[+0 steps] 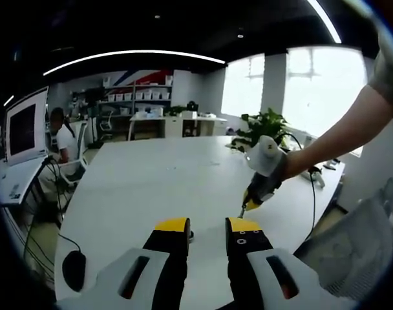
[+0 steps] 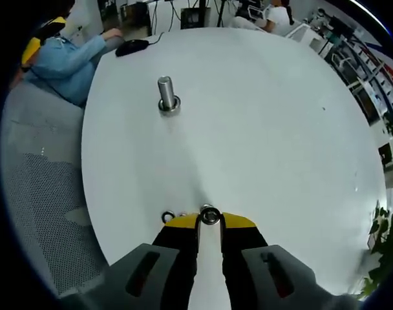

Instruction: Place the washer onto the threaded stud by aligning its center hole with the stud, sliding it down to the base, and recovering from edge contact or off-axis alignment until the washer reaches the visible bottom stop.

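Observation:
The threaded stud [image 2: 165, 90] stands upright on its round base [image 2: 169, 105] on the white table [image 2: 267, 116], well ahead of my right gripper [image 2: 210, 221]. That gripper is shut on a small metal washer [image 2: 210, 215], pinched between its yellow tips low over the table's near edge. Just left of the tips, a second washer [image 2: 167, 216] lies on the table. In the left gripper view, my left gripper [image 1: 208, 226] is open over the table with nothing between its jaws. The right gripper [image 1: 245, 208] reaches in there from the right, held by a gloved hand [image 1: 266, 156].
A black mouse [image 2: 133, 45] and its cable lie at the far table edge, beside a blue sleeve [image 2: 67, 61]. A grey mesh chair [image 2: 41, 194] stands left of the table. A potted plant [image 1: 264, 126] sits at the table's far side, and a person [image 1: 57, 139] sits at a desk.

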A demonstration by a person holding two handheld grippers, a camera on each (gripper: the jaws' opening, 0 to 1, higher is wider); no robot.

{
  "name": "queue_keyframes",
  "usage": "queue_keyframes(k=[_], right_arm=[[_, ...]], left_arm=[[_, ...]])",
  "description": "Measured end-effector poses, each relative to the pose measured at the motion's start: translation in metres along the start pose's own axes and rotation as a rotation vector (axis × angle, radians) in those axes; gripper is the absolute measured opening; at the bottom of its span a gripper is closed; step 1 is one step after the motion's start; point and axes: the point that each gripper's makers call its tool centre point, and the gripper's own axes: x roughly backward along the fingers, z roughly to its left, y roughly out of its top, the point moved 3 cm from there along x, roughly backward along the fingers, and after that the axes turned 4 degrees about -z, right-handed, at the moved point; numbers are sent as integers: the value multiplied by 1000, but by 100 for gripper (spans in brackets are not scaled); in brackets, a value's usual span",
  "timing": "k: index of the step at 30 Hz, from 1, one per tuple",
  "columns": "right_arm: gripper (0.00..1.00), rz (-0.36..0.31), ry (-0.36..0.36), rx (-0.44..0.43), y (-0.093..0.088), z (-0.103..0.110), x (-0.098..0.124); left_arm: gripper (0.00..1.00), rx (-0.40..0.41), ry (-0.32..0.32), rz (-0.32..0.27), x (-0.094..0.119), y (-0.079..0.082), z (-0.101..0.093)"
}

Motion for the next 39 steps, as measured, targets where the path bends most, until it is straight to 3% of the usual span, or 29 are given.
queue_keyframes(k=[20, 39], right_arm=[[18, -11, -14, 23, -1, -1, 2], [18, -29, -28, -16, -8, 2, 15]], left_arm=[[20, 9, 3, -4, 0, 1, 1], [20, -5, 4, 4, 1, -1, 0]])
